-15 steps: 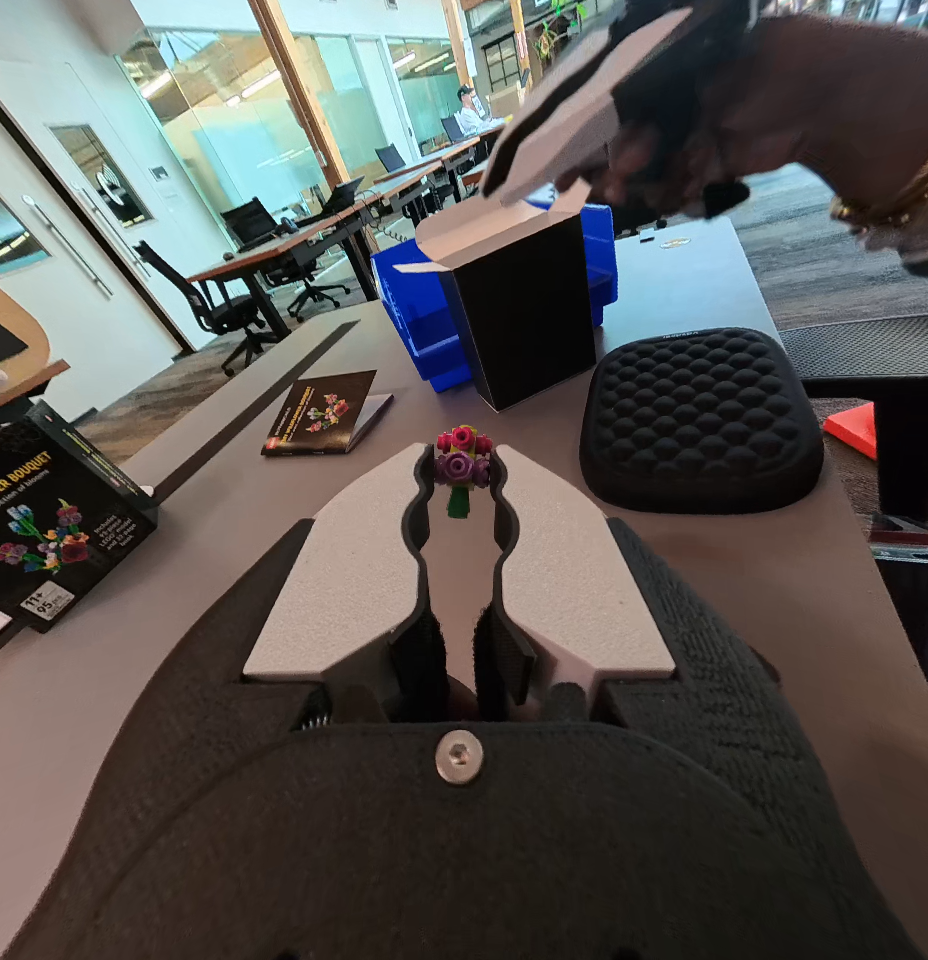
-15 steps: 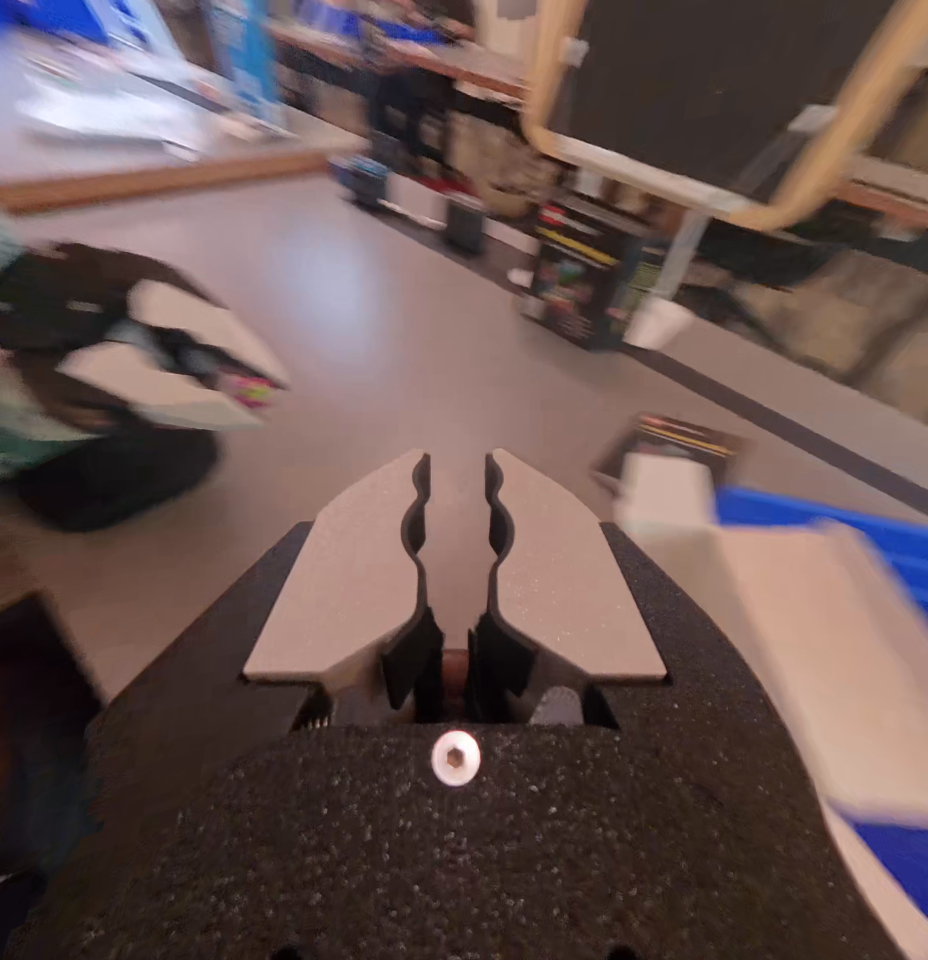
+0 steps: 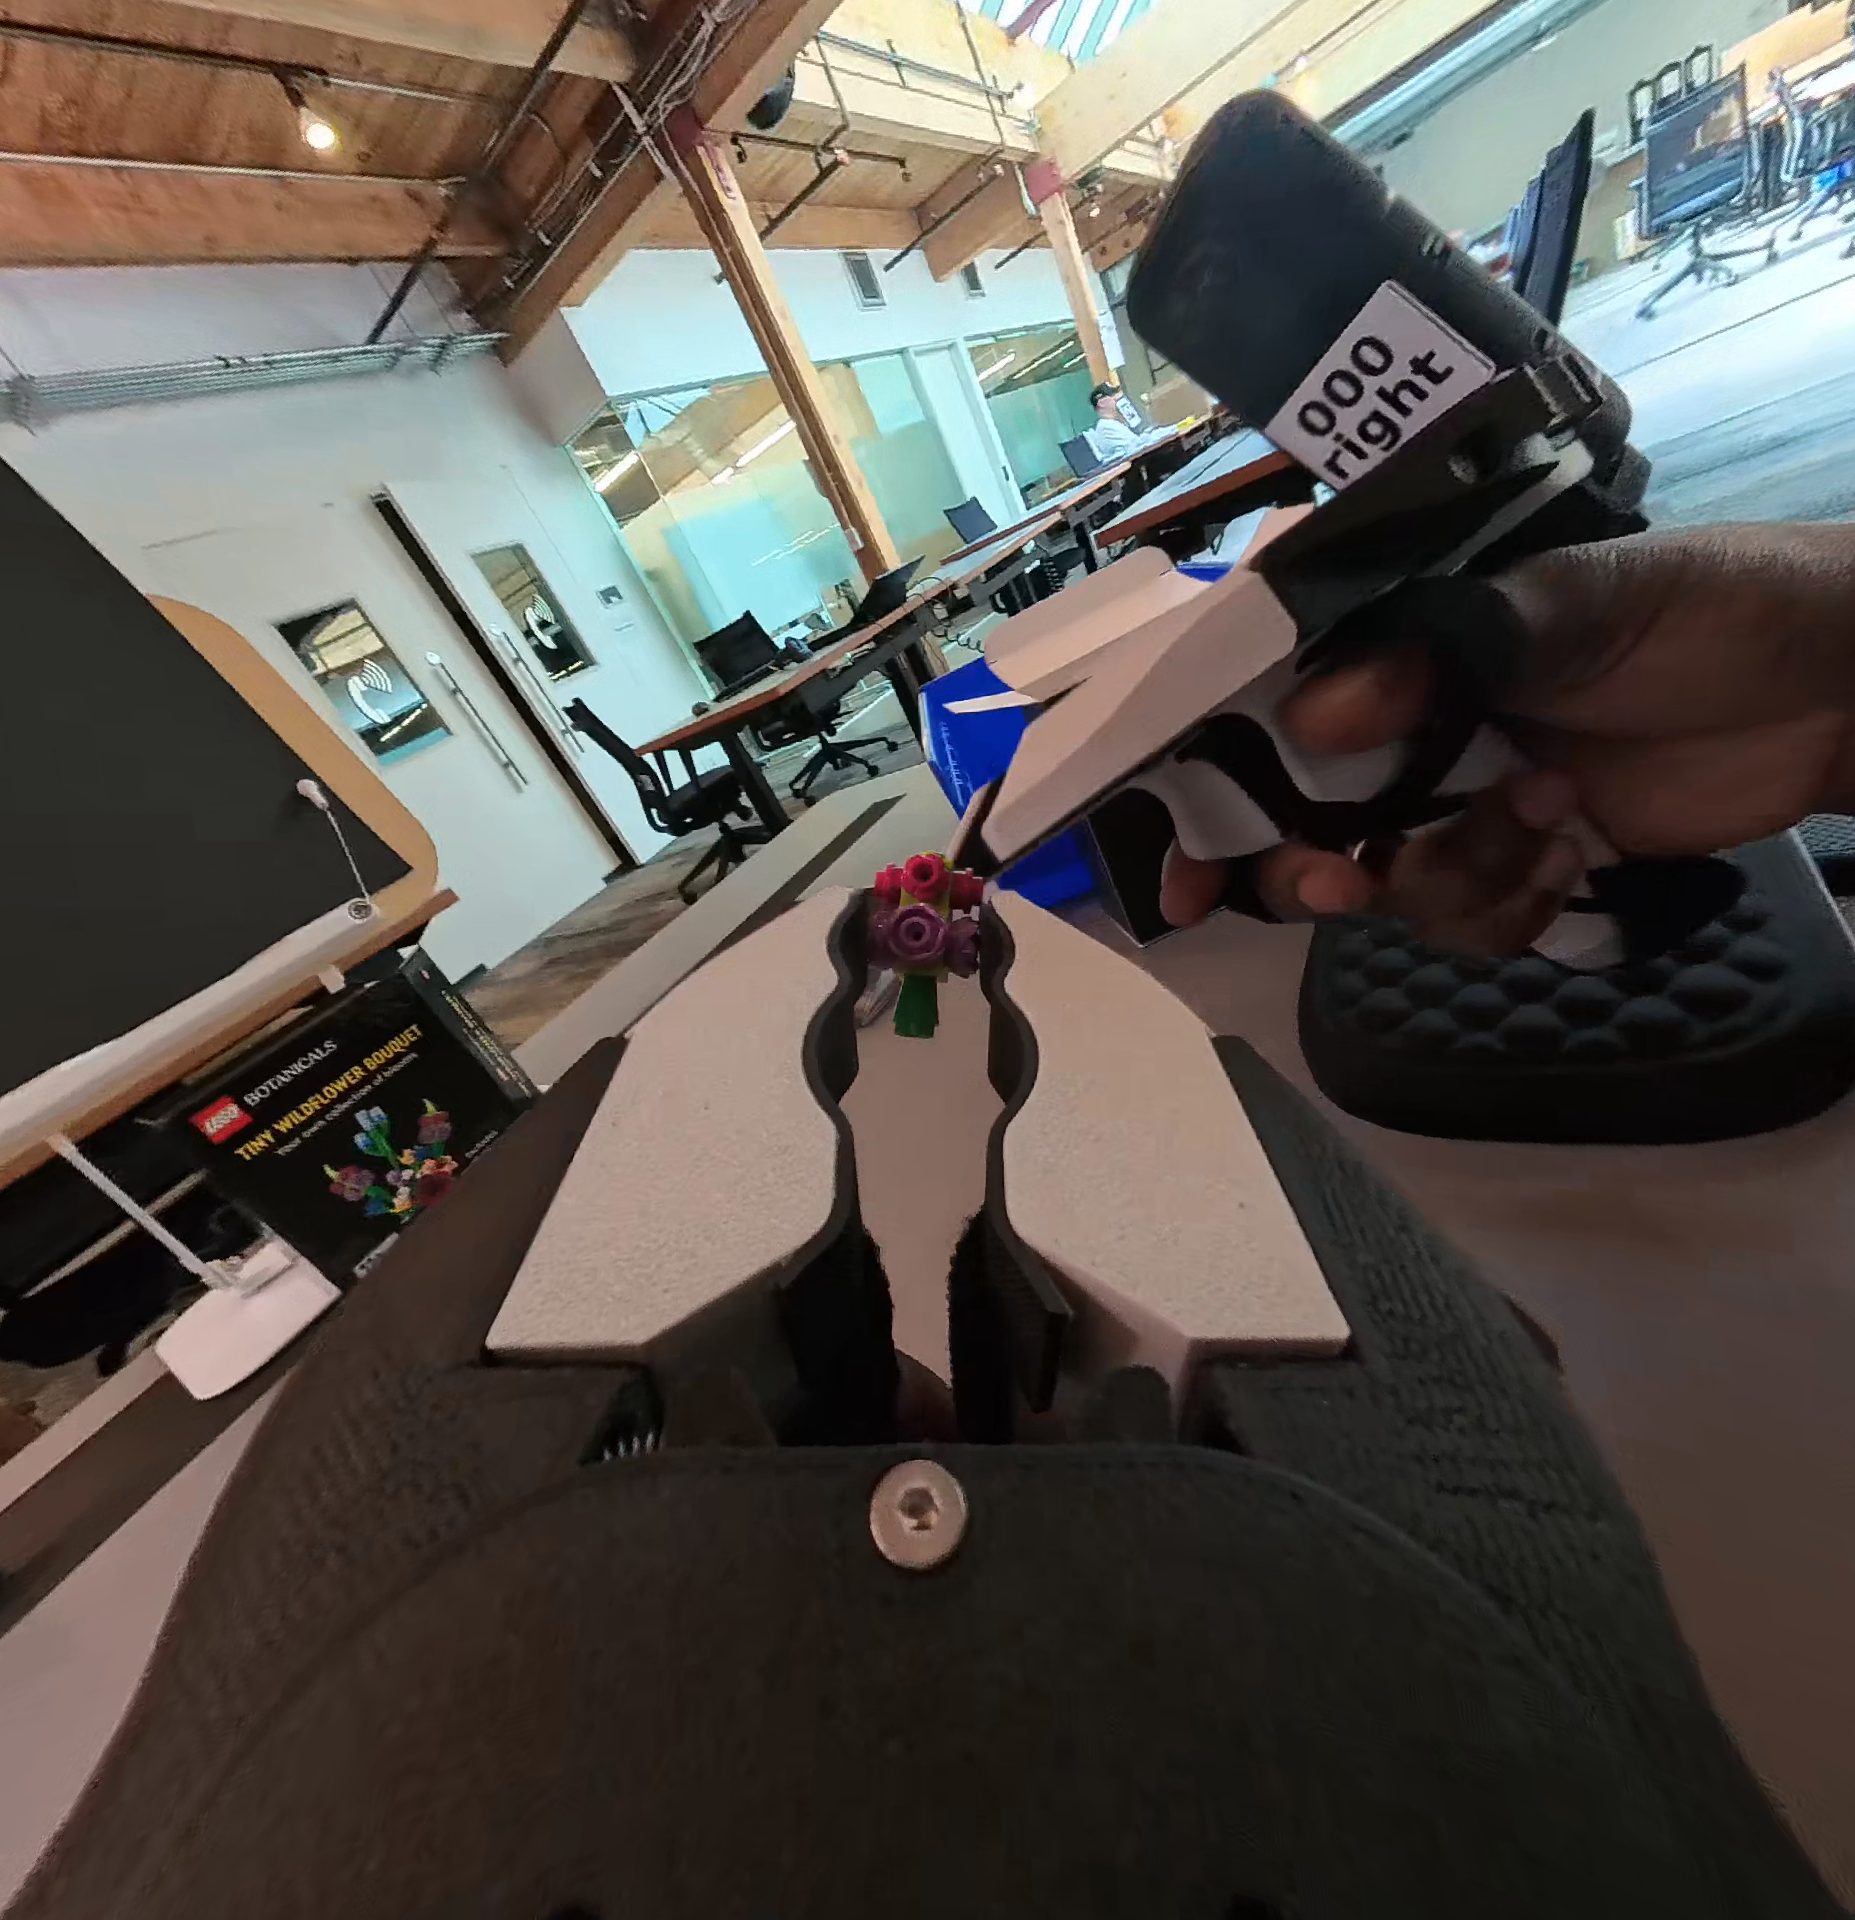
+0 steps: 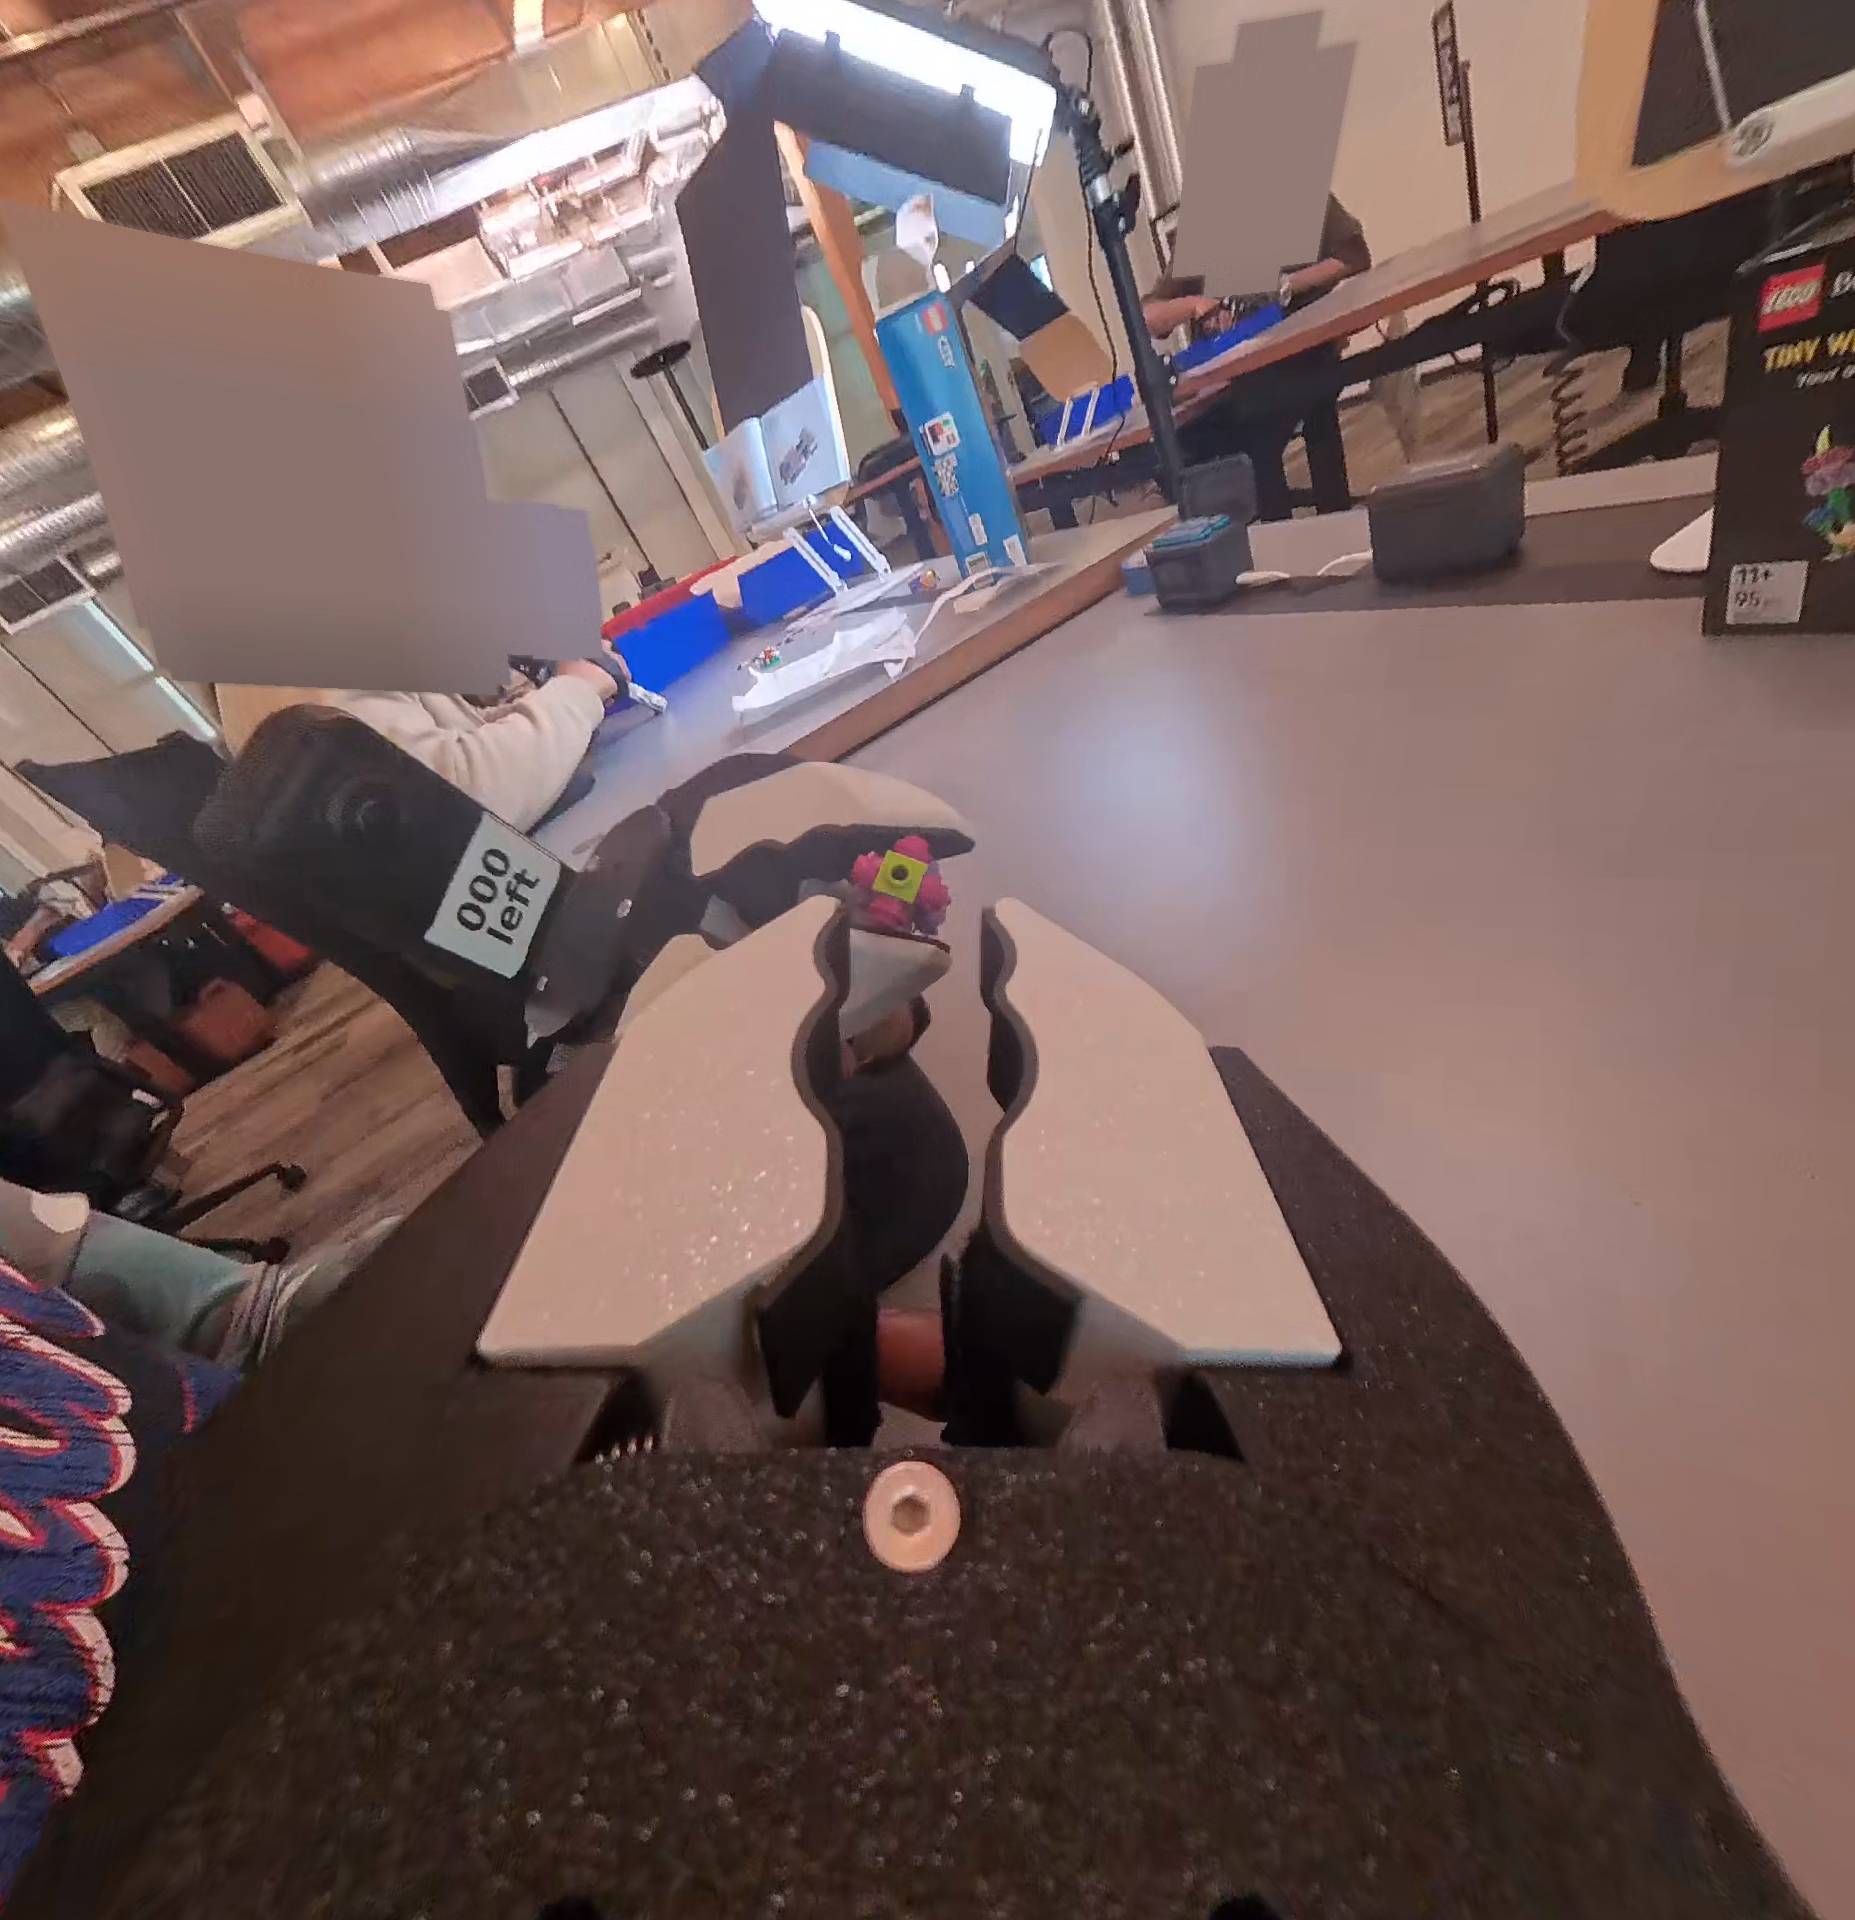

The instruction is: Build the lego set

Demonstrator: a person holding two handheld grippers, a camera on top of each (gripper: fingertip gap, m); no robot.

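Grey tabletop (image 3: 1629,1299) is filling the lower frames of an open office. At the centre of the left wrist view, a small lego bouquet (image 3: 918,940) is being gripped between the narrowly set fingers of the left gripper (image 3: 921,935), its green stem pointing down. From the upper right, the right gripper (image 3: 970,847) is being brought just beside the red blossoms, its fingers standing apart around nothing. Farther off, a black padded cushion (image 3: 1588,997) and a black lego box (image 3: 362,1132) are being shown.
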